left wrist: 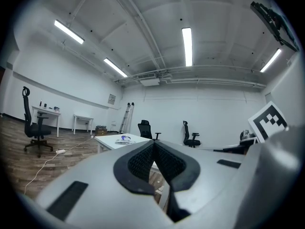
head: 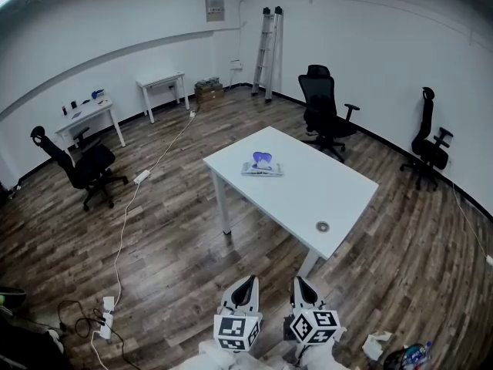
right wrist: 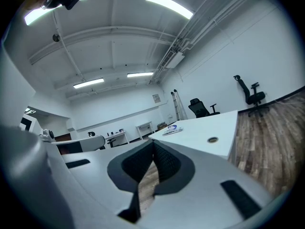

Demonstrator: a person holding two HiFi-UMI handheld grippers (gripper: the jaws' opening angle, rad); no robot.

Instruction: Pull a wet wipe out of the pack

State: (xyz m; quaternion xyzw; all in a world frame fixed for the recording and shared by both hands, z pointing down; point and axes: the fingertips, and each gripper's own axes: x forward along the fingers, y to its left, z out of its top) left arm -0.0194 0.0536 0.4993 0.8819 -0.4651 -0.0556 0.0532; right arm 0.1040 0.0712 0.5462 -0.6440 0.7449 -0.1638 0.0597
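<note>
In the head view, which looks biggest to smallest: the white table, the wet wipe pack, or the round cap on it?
1. white table
2. wet wipe pack
3. round cap
The differences are plain, no ties.

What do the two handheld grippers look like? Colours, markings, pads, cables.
They match. The left gripper and right gripper have pale grey-white, wedge-shaped jaws lined with black ribbed pads. Dark rectangular slots are set in the shells. Each carries a cube with black-and-white square markers. No cables are visible on them.
</note>
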